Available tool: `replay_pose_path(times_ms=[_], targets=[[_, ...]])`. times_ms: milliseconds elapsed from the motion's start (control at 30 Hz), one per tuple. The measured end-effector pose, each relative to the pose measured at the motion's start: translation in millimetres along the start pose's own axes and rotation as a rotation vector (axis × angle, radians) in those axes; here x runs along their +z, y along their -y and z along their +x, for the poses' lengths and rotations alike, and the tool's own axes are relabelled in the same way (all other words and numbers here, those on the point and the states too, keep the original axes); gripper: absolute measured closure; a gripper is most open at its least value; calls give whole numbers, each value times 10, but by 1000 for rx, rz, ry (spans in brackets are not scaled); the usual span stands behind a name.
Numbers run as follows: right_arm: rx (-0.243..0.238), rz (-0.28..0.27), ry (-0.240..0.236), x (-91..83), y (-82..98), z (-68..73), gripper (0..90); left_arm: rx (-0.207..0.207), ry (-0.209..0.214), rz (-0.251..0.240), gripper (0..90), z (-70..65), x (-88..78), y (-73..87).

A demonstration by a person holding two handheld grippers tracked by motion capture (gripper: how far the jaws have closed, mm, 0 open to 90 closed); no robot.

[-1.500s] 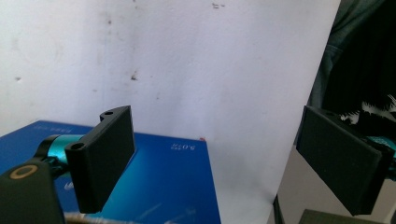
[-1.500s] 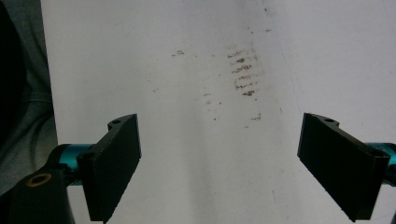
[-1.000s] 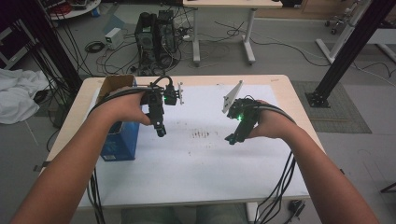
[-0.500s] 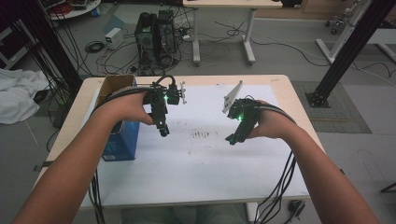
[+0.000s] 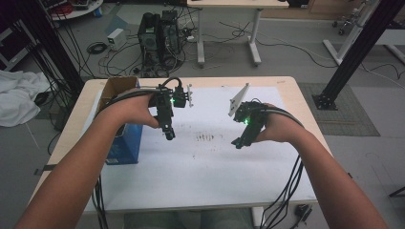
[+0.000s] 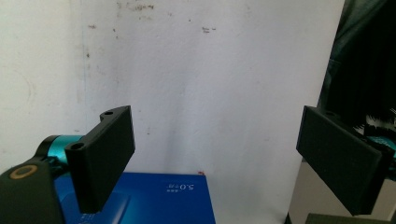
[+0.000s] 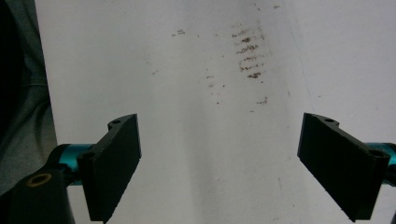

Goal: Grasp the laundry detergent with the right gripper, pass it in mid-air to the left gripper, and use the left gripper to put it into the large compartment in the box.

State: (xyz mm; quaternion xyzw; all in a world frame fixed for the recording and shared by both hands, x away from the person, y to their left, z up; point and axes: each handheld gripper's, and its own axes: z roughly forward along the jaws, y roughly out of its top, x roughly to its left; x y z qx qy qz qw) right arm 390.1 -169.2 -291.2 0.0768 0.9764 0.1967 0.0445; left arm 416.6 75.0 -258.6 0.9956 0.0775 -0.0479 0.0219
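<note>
Two hand-held grippers hover over a white sheet (image 5: 200, 162) that covers the table. My left gripper (image 5: 169, 135) points down at the sheet left of centre, near a blue box (image 5: 125, 139). Its jaws stand wide apart with nothing between them (image 6: 215, 158), and the blue box (image 6: 159, 198) lies below them. My right gripper (image 5: 238, 142) tilts down at the sheet right of centre. Its jaws are also wide apart and empty (image 7: 219, 163), above bare sheet with dark smudges (image 7: 247, 51).
An open cardboard box (image 5: 117, 88) stands at the table's left, behind the blue box. Dark smudge marks (image 5: 206, 137) lie between the grippers. Cables hang off the table's front edge (image 5: 282, 191). Beyond the table are a computer tower (image 5: 160, 36), another desk and black frame posts.
</note>
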Motion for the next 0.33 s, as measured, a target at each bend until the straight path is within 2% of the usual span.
replay_pose_path(times_ms=[100,333], targets=[[-3,1,0,-3,2,0,125,8,1,11,114,1,-10,-8],[-3,-8,2,-12,7,-2,125,7,-2,0,114,-5,-11,-7]])
